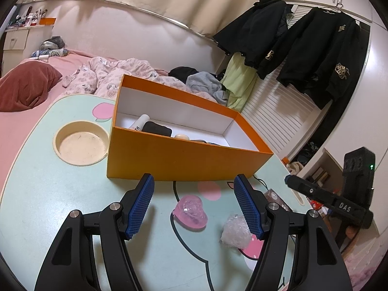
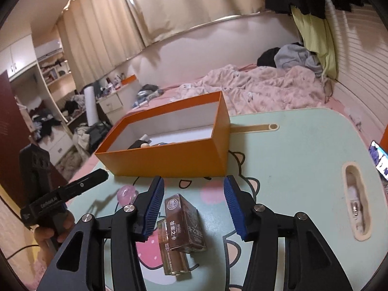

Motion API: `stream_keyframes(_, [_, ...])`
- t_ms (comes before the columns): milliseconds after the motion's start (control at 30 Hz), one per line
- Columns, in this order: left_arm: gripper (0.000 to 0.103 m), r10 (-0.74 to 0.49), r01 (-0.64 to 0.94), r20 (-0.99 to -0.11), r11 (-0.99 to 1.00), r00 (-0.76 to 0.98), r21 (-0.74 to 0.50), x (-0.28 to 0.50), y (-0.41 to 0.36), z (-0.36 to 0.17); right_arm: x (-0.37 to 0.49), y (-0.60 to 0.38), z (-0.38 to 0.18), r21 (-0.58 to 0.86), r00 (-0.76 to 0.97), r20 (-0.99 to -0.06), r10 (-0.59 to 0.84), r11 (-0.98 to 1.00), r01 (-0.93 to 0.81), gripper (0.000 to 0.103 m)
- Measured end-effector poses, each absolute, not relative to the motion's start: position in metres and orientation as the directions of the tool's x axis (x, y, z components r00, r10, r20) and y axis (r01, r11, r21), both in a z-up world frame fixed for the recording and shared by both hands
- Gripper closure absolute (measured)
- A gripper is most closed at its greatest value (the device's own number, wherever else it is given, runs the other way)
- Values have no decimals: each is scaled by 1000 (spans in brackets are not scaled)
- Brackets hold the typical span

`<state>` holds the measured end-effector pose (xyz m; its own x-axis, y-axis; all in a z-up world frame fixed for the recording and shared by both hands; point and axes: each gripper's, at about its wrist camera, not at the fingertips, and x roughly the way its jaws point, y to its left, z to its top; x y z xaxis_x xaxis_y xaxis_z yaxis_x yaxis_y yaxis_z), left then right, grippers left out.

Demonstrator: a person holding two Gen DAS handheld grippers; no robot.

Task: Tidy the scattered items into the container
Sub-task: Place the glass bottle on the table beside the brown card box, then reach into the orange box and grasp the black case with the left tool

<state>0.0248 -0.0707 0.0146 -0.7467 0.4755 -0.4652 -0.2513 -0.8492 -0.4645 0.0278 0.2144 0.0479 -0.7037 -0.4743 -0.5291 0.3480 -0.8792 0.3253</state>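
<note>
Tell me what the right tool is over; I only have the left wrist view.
Observer: The right tool is open, with its fingers either side of a brown carton.
Operator: Is the carton flat on the table?
Observer: No, it lies partly over a clear bottle of brown liquid.
Operator: Is there anything else out that way?
Observer: A lit phone shows at the frame's right edge.
</note>
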Motion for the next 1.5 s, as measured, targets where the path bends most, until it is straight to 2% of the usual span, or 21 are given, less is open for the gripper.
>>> stream_keyframes(200, [35, 472, -250, -461, -851, -751, -463, 26, -71, 14, 37, 207, 42, 311, -693, -495, -525, -851, 423, 47])
stream_keyframes(267, [35, 475, -256, -456, -849, -753, -461, 27, -70, 15, 38, 206, 41, 319, -693, -491, -528, -849, 421, 41])
stream_keyframes(400, [35, 445, -233, -461, -864, -768, -447, 25, -68, 19, 35, 208, 38, 318, -688, -504, -522, -853, 414, 40])
stream_keyframes(533, [35, 429, -233, -394, -859, -813, -456, 29, -74, 42, 35, 212, 39, 336, -687, -493, -534, -845, 415, 40])
stream_keyframes(633, [35, 404, -227, -443, -888, -800, -400, 22, -71, 72, 33, 214, 37, 352, -679, -504, -534, -844, 404, 40])
stream_keyframes(800, [35, 348, -216, -590, -934, -728, -284, -9, -55, 106, 33, 213, 37, 347, -680, -504, -533, -845, 406, 40])
stream_keyframes(1000, [35, 325, -173, -739, -945, -590, -277, -51, -43, 96, 35, 212, 37, 331, -684, -503, -528, -849, 412, 40])
stream_keyframes(1200, [35, 300, -162, -797, -954, -524, -253, -64, -41, 79, 35, 214, 37, 348, -677, -505, -535, -844, 408, 40])
stream_keyframes(1500, [35, 276, -196, -857, -958, -435, -209, -75, -32, 84, 35, 214, 37, 347, -678, -506, -533, -845, 406, 40])
